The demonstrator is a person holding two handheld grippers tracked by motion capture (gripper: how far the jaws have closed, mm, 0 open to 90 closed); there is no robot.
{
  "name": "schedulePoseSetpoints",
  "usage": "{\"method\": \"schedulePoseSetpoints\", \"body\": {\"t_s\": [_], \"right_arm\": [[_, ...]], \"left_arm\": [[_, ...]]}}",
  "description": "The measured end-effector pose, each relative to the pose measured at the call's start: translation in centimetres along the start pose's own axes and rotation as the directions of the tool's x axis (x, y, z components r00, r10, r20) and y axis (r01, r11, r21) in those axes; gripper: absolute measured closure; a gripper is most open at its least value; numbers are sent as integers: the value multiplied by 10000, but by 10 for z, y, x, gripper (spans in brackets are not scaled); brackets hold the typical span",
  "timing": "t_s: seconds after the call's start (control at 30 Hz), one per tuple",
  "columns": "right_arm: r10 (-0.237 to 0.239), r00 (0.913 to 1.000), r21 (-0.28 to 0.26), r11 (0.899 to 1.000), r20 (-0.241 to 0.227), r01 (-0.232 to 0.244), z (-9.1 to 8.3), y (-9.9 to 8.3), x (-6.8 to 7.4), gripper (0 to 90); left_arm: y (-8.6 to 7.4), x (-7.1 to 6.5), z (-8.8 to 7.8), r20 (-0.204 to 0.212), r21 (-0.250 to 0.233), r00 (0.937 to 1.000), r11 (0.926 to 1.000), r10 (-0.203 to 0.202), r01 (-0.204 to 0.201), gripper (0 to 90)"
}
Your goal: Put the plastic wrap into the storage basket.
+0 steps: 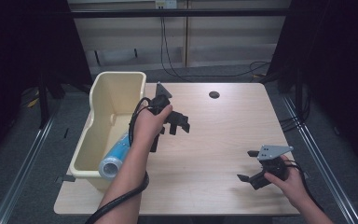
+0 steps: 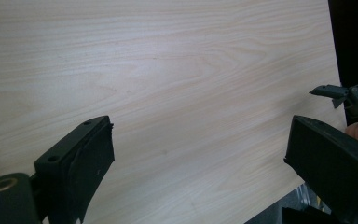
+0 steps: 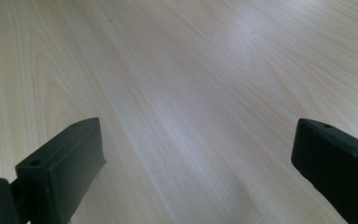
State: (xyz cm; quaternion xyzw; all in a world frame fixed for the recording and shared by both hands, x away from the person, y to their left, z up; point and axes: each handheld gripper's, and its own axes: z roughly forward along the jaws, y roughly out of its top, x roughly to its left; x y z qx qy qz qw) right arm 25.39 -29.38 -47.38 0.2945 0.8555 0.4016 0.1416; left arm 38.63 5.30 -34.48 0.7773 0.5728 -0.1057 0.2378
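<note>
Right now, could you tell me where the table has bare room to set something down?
The table is bare between the left gripper and the right gripper, and along the far edge around the dark hole. It is crowded at the left, where the cream bin holds a blue can.

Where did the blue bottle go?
In the high view, the blue bottle lies on its side inside the cream bin at the table's left edge, just left of the person's left forearm.
</note>
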Motion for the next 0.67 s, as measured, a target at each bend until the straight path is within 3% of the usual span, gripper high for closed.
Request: {"method": "schedulePoseSetpoints", "body": {"t_s": [0.67], "right_arm": [[-110, 9999, 161, 9998, 25, 110, 5, -1, 1, 21]], "left_arm": [[-12, -5, 39, 224, 103, 9970, 9971, 746, -749, 64]]}}
